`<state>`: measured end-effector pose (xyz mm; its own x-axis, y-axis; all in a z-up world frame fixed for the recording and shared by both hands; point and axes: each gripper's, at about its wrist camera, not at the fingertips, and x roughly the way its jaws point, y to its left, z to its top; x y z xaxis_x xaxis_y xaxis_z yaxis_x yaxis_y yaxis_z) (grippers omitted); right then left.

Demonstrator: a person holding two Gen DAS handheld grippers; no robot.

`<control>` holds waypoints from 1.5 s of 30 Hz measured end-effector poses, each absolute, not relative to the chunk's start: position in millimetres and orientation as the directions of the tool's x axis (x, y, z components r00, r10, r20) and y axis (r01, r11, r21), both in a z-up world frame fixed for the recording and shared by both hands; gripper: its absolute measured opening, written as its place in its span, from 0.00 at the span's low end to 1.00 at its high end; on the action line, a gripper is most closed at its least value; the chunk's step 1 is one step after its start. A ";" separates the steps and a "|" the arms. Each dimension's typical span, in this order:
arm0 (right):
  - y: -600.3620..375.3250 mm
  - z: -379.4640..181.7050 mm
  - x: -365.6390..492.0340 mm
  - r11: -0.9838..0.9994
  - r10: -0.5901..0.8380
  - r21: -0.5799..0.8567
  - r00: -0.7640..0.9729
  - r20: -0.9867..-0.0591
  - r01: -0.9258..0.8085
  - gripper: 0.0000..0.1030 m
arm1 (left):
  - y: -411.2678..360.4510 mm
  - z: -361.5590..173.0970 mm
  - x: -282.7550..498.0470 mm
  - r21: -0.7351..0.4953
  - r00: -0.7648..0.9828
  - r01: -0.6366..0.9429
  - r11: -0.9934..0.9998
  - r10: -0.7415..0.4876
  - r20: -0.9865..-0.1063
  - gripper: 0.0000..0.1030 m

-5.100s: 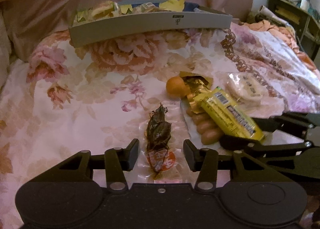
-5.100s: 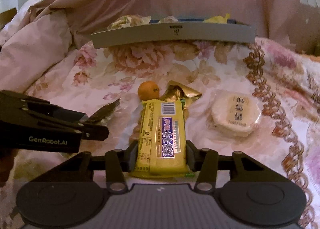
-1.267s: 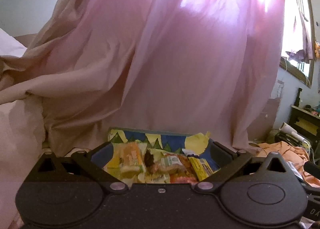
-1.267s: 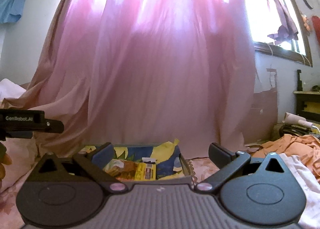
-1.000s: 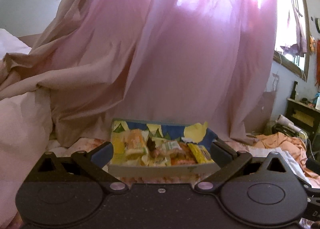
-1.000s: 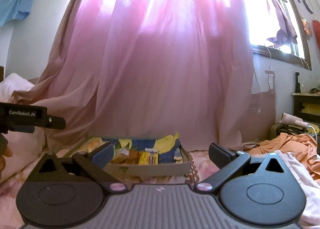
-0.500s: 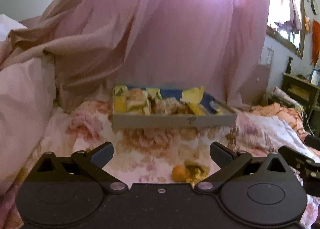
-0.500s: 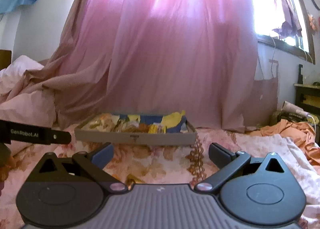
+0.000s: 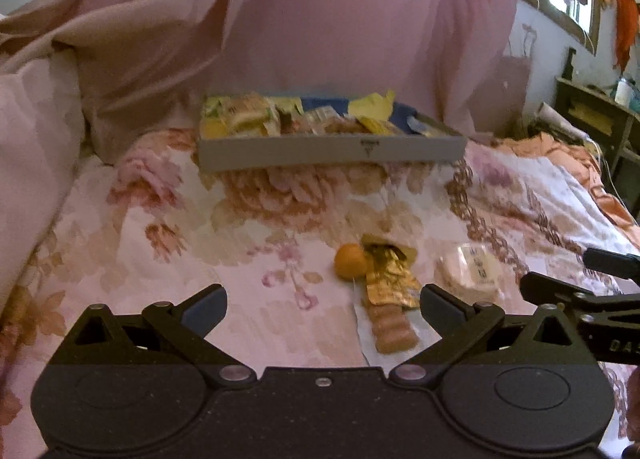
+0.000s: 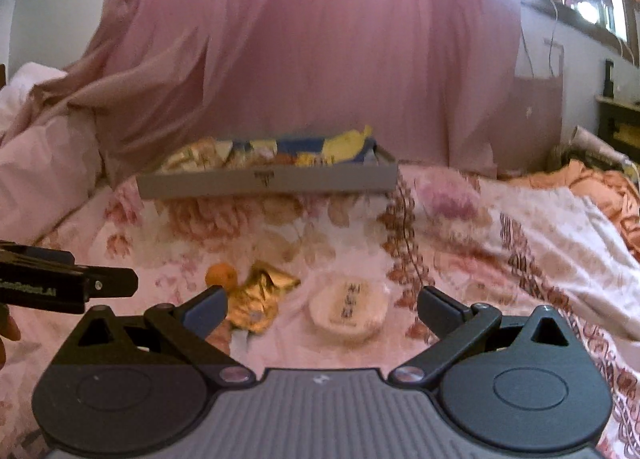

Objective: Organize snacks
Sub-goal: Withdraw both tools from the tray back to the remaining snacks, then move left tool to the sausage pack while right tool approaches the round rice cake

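Note:
A grey box (image 9: 332, 149) (image 10: 266, 179) full of snack packets sits at the far side of the floral bedspread. Nearer lie a small orange (image 9: 350, 261) (image 10: 221, 275), a crumpled gold wrapper (image 9: 388, 279) (image 10: 260, 295), a clear pack of sausages (image 9: 390, 329) and a round white rice cake (image 9: 472, 269) (image 10: 349, 309). My left gripper (image 9: 322, 305) stands open above the bedspread, short of the orange and the sausages. My right gripper (image 10: 322, 307) is open too, hovering before the wrapper and the rice cake. Neither holds anything.
A pink curtain (image 10: 320, 39) hangs behind the box. A bunched pink quilt (image 9: 36, 131) rises on the left. Orange bedding (image 10: 592, 183) and dark furniture (image 9: 596, 119) stand at the right. The other gripper's body shows at each view's edge.
Both grippers have drawn back from the box and tilted down, so the loose snacks on the bedspread came into view. The dark packet and yellow bar held earlier are no longer held.

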<state>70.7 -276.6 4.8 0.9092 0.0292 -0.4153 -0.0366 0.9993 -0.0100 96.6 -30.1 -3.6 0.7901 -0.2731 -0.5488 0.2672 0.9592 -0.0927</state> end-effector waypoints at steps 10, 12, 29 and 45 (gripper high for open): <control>-280.0 -13.4 85.9 0.999 -0.019 -0.034 0.848 -0.530 0.001 1.00 | -41.8 -21.6 107.6 -0.105 0.714 0.325 0.940 -0.317 -0.624 0.99; -280.9 -15.6 88.3 0.999 -0.026 -0.038 0.839 -0.543 0.007 1.00 | -43.4 -24.7 109.7 -0.103 0.705 0.323 0.941 -0.312 -0.637 0.99; -291.4 -20.0 113.9 0.998 -0.031 -0.065 0.785 -0.618 -0.012 1.00 | -60.5 -39.2 127.5 -0.116 0.634 0.330 0.937 -0.311 -0.708 0.99; -325.2 -23.0 164.5 0.998 0.036 -0.018 0.745 -0.666 -0.063 1.00 | -118.2 -50.1 161.6 -0.046 0.550 0.431 0.901 -0.302 -0.779 0.99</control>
